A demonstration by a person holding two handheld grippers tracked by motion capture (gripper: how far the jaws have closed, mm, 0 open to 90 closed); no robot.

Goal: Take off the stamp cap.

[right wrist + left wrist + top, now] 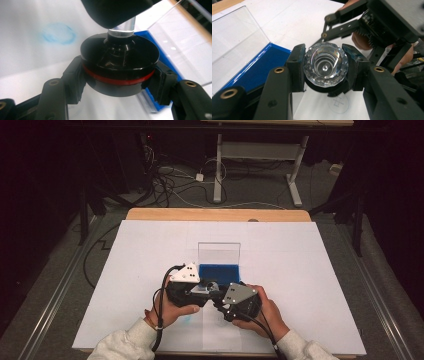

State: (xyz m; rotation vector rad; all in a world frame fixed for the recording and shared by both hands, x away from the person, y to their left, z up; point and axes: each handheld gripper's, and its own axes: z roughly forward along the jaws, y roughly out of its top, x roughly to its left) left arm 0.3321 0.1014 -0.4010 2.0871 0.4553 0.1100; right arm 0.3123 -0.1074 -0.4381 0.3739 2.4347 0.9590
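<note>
White sheet (pixel 150 270) covers one table; one blue box (pixel 218 271) at 12 o'clock; left gripper (pixel 325 67) clamps one crystal knob (pixel 325 64); right gripper (pixel 117 83) clamps one black base (pixel 119 66)

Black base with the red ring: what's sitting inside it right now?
In the black base, a clear stem enters its central socket. The stem's upper part is covered by the left gripper.
</note>
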